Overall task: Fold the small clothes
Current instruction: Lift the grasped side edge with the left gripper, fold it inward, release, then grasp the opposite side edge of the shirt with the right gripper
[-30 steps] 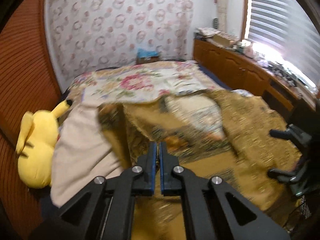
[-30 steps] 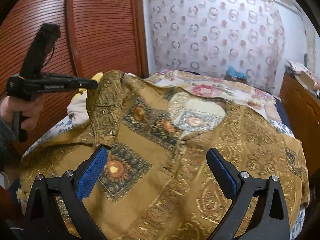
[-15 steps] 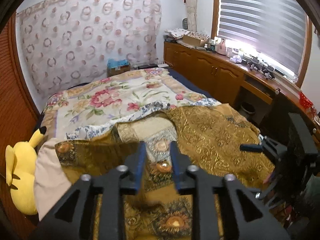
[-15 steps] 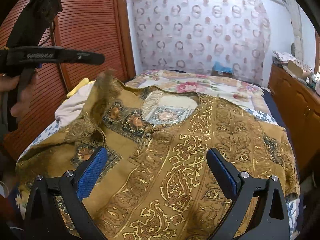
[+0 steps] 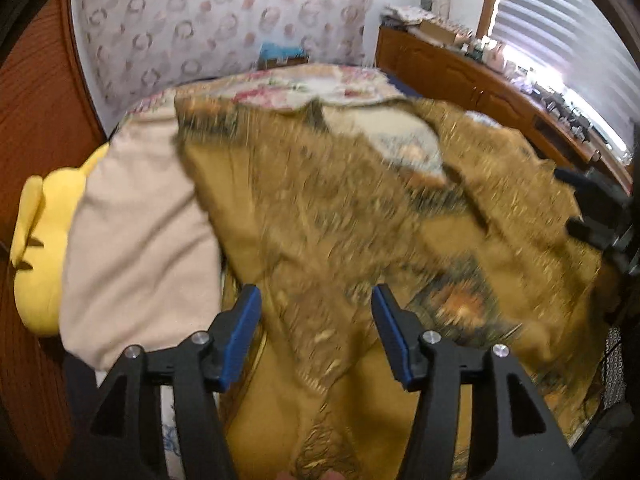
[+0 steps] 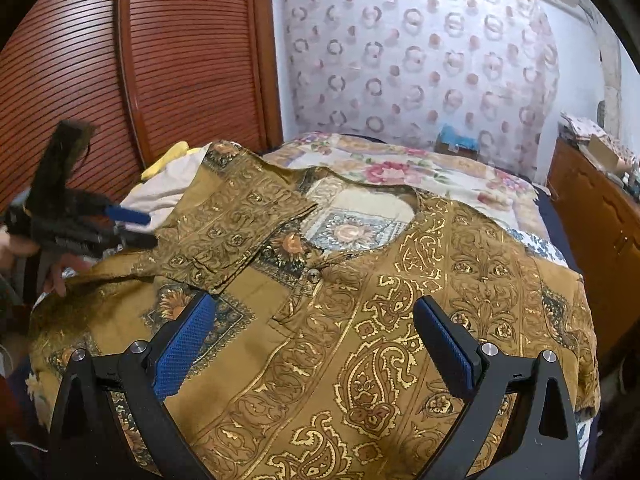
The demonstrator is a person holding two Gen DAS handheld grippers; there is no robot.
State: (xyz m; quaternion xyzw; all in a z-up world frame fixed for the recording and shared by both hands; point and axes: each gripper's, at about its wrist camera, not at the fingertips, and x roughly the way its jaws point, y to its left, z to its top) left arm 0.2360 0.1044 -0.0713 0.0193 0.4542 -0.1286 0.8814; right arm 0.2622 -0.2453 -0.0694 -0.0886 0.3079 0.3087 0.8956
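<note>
The gold patterned shirt (image 6: 360, 320) lies spread front-up on the bed (image 6: 400, 168), its one sleeve (image 6: 232, 224) already folded inward across the chest beside the neckline. My left hand-held gripper (image 5: 316, 332) is spread and empty just beside that sleeve; my right hand-held gripper (image 6: 316, 340) hangs spread over the shirt's front. By my judgement only the first fold is made: the opposite sleeve and the body folds remain.

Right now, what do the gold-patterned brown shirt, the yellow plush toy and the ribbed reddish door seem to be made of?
Gold-patterned brown shirt: thin woven cloth, probably cotton or a blend; it drapes and creases, and its gold print glints slightly. Yellow plush toy: soft fuzzy fabric, matte, rounded stuffed shape. Ribbed reddish door: looks like varnished wood slats with a faint sheen, though laminate is possible.
</note>
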